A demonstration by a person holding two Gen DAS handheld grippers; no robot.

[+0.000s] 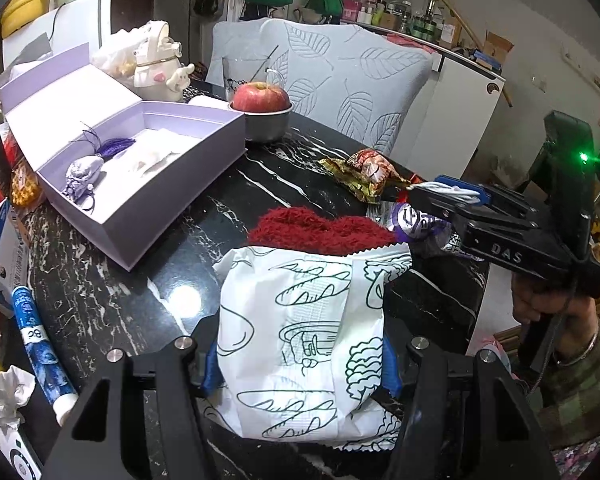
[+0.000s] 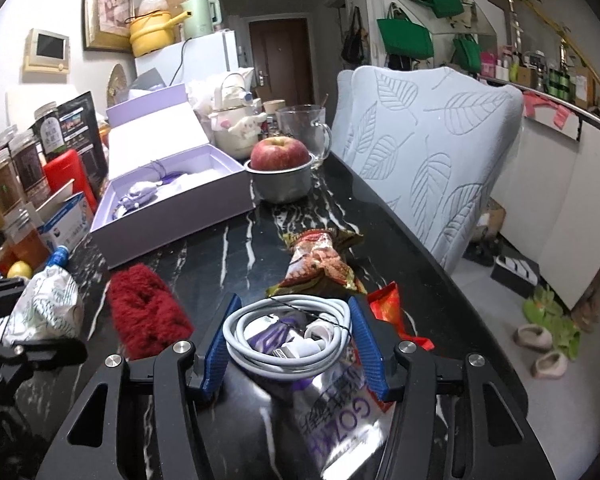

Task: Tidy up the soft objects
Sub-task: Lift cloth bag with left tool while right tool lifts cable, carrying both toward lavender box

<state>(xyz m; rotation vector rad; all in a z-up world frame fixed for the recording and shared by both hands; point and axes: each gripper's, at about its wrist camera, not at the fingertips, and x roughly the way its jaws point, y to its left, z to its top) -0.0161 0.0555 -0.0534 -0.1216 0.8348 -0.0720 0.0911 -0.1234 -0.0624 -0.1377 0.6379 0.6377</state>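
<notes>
Gripping a white paper bag [image 1: 300,344] printed with bread drawings, the left hand-held gripper [image 1: 300,364] has its blue pads pressed against the bag's sides, low over the black marbled counter [image 1: 112,292]. A red fuzzy cloth [image 1: 320,230] lies just beyond the bag's far edge. The right hand-held gripper [image 2: 292,344] is clamped on a coiled white cable [image 2: 288,336], above a purple-lettered foil packet [image 2: 340,412]. An open lilac box [image 1: 140,168] sits farther back on the counter, with a small lilac pouch [image 1: 82,178] inside.
</notes>
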